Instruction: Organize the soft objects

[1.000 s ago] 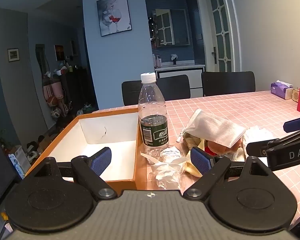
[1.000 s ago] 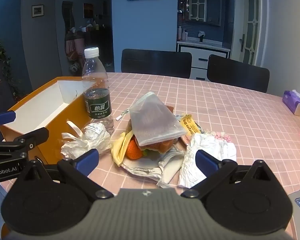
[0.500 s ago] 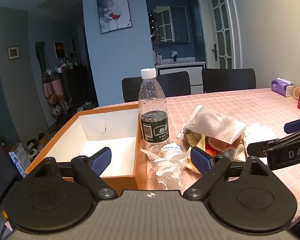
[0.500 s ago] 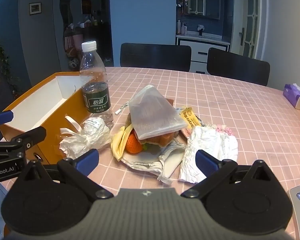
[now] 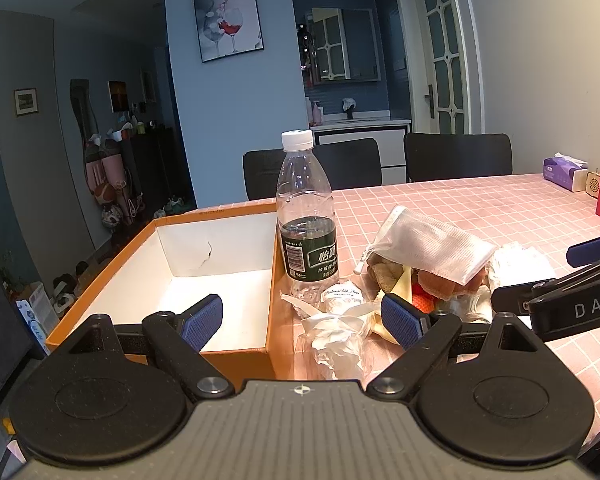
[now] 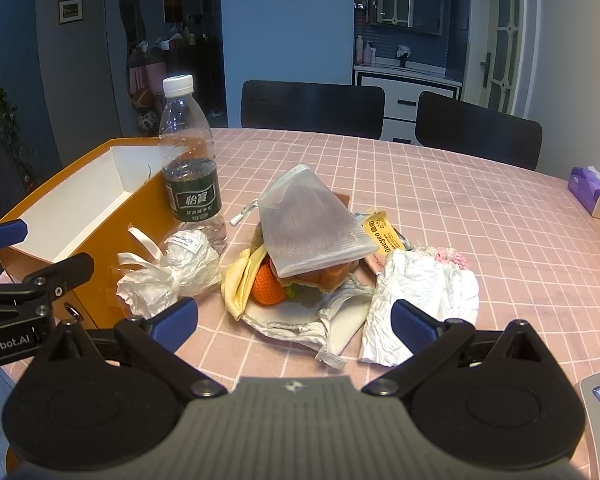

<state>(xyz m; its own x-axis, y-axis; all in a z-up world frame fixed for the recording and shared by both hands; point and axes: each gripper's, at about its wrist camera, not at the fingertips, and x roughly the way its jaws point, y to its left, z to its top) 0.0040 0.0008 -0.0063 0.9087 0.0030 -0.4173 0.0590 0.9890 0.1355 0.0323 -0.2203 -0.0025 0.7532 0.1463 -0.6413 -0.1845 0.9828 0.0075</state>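
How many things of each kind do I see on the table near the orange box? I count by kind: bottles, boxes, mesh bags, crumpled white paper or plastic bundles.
Bottles: 1, the water bottle
Boxes: 1, the orange box
Mesh bags: 1, the white mesh bag
Crumpled white bundles: 2, the ribbon-tied bundle and the crumpled white sheet
Total: 5

left tongs (image 5: 302,320) gaping, right tongs (image 6: 294,322) gaping
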